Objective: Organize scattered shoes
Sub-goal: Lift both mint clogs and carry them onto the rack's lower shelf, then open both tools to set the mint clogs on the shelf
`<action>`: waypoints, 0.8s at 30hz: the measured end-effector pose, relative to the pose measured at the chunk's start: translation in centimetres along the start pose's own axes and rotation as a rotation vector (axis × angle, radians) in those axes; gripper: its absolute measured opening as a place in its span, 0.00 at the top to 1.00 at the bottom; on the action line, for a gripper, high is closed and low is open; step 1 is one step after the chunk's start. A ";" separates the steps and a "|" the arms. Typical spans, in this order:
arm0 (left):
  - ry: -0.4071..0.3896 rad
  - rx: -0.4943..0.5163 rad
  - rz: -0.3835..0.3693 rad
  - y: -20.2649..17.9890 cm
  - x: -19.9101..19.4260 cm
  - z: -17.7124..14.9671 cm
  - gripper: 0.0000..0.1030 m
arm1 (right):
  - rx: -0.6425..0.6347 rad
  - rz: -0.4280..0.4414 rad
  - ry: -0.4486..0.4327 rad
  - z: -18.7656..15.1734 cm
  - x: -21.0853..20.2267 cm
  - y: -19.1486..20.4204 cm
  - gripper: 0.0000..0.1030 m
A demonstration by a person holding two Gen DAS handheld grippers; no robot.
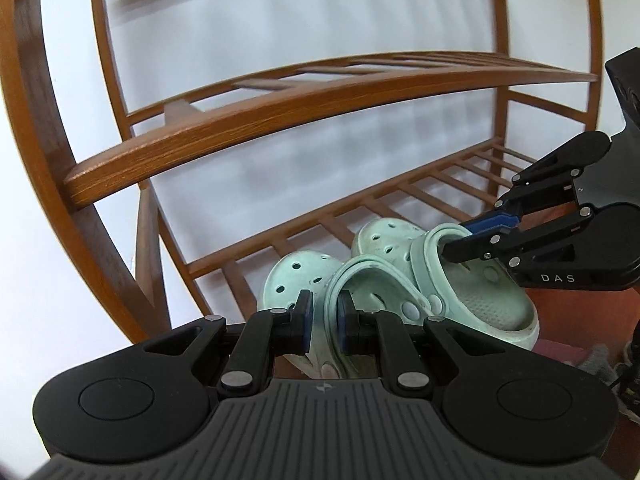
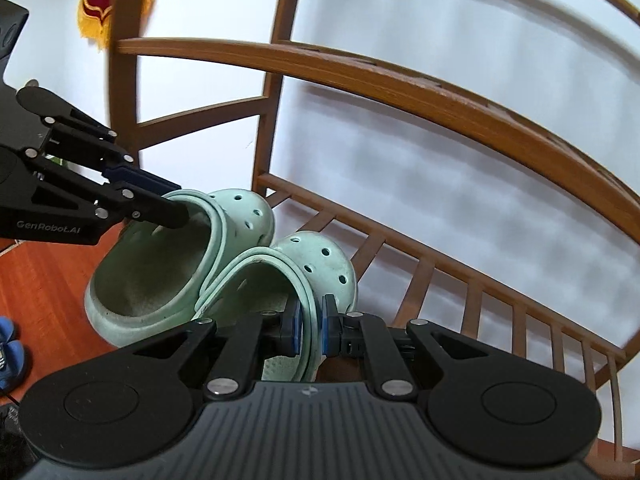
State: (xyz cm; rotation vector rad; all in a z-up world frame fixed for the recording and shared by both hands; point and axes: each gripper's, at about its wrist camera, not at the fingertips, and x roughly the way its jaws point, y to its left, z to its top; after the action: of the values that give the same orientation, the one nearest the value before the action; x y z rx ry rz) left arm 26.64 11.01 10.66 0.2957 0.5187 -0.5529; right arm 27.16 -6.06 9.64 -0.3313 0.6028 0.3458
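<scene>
Nearest the left wrist camera, the left gripper (image 1: pixel 323 312) is clamped on the rim of the left clog (image 1: pixel 294 280), its blue pads pinching the mint-green wall near the heel strap. Beside it, the right gripper (image 2: pixel 308 322) grips the rim of the right clog (image 2: pixel 320 264) the same way, jaws narrow on the strap edge. Both clogs hang side by side, touching, toes pointing toward the rack (image 1: pixel 256 104). They sit just in front of the rack's slatted bottom shelf (image 2: pixel 472 276), off the red-brown floor (image 2: pixel 44 276). Blue shoes (image 2: pixel 10 352) lie at the left edge of the right wrist view, well apart from the clogs.
</scene>
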 end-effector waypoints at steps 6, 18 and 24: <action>0.025 0.019 0.024 0.1 1.9 -0.4 0.86 | -0.023 0.003 0.013 0.3 2.8 0.2 0.90; 0.049 0.078 0.099 -1.2 2.6 -1.0 0.69 | -0.056 0.000 0.017 0.3 4.1 1.1 0.74; 0.023 0.053 0.092 -1.9 0.7 -0.8 0.57 | -0.033 -0.020 0.020 0.0 2.8 1.4 0.64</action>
State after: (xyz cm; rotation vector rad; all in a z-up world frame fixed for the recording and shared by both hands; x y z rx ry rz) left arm 25.76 9.50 9.41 0.3754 0.5109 -0.4747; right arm 28.80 -4.22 7.70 -0.3727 0.6141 0.3343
